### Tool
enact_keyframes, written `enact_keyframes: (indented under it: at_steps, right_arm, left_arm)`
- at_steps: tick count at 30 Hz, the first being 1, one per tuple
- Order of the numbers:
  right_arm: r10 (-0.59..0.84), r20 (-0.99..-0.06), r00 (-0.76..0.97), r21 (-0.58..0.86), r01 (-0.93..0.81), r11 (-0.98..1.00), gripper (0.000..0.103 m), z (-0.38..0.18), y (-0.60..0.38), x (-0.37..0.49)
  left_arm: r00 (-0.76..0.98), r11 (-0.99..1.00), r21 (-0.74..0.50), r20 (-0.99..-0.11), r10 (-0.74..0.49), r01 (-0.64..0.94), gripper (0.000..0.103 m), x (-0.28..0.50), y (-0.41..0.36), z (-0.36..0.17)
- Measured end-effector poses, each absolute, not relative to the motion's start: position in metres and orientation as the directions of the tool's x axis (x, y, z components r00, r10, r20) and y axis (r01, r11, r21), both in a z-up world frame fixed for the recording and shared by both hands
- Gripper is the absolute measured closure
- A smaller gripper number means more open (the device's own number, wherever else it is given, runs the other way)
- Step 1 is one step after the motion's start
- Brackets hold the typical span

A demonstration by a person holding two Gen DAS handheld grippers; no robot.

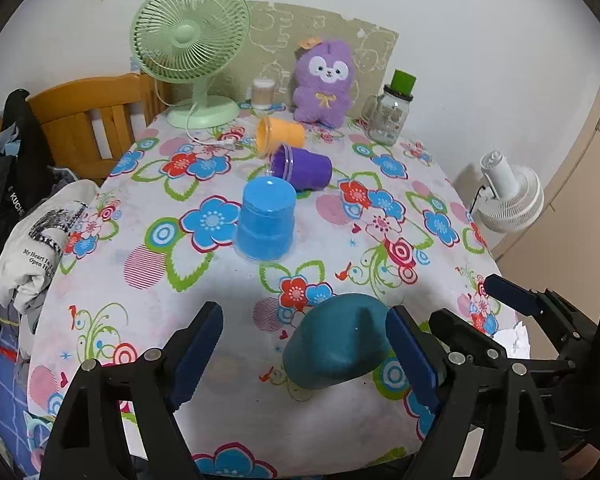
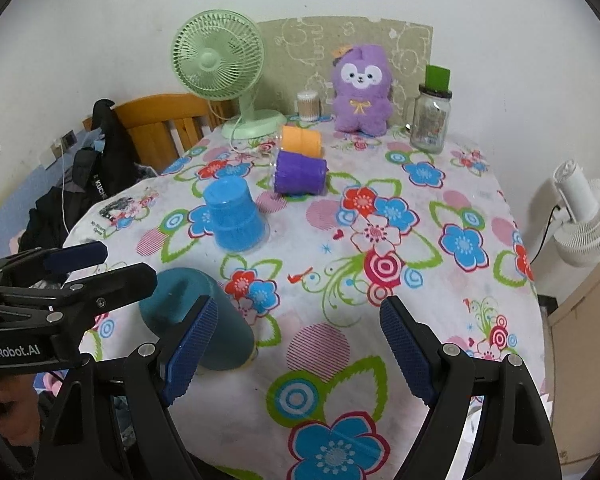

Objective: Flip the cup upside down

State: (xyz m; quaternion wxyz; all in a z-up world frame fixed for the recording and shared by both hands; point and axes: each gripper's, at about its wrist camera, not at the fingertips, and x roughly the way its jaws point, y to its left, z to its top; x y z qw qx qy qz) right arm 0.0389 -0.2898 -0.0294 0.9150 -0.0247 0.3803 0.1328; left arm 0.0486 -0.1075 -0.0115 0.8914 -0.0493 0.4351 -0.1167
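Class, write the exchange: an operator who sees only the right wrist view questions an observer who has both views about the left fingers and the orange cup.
Operator: From my side view, are the left fingers spread?
Observer: Yes. The left gripper is wide open, with the teal cup just ahead and nothing clamped.
Operator: Which way does the orange cup open?
Observer: Its mouth faces the green fan's side, and the inside shows.
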Motion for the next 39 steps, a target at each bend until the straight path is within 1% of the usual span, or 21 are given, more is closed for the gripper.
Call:
enact_keyframes:
  at_steps: [9,11,13,21,26,30,39]
  right_arm:
    - [0.196,-0.68,0.707,0.012,-0.257,0.966,0.017,-0.018,-0.278,0.037]
    - [0.193,-0.677,0.71,0.018,-0.247,0.969,0.017,-0.016,-0.28,0.037]
    - [0.197,-0.668,0.718,0.021,-0.246,0.969,0.017,-0.012,-0.279,0.036]
    - [0.216,-0.617,0.756,0.009,-0.268,0.963,0.016,0.01,-0.267,0.026]
    - [0.226,-0.588,0.777,0.008,-0.273,0.962,0.012,0.02,-0.262,0.02]
    - [0.228,-0.573,0.787,0.006,-0.275,0.961,0.011,0.025,-0.259,0.018]
    - [0.227,-0.573,0.787,0.004,-0.275,0.962,0.01,0.025,-0.257,0.017]
  left_arm:
    - [0.664,0.97,-0.21,-0.709,-0.237,0.121,0.017,0.035,-0.085,0.006]
    - [0.689,0.972,-0.211,-0.689,-0.225,0.106,0.014,0.031,-0.078,0.012]
    - [0.718,0.976,-0.202,-0.668,-0.199,0.082,0.014,0.028,-0.071,0.017]
    - [0.751,0.981,-0.186,-0.64,-0.162,0.054,0.014,0.022,-0.06,0.021]
    - [0.783,0.986,-0.164,-0.607,-0.135,0.044,0.012,0.014,-0.059,0.027]
    - [0.81,0.989,-0.142,-0.575,-0.117,0.042,0.01,0.008,-0.059,0.033]
    - [0.814,0.988,-0.149,-0.569,-0.116,0.036,0.009,0.008,-0.054,0.033]
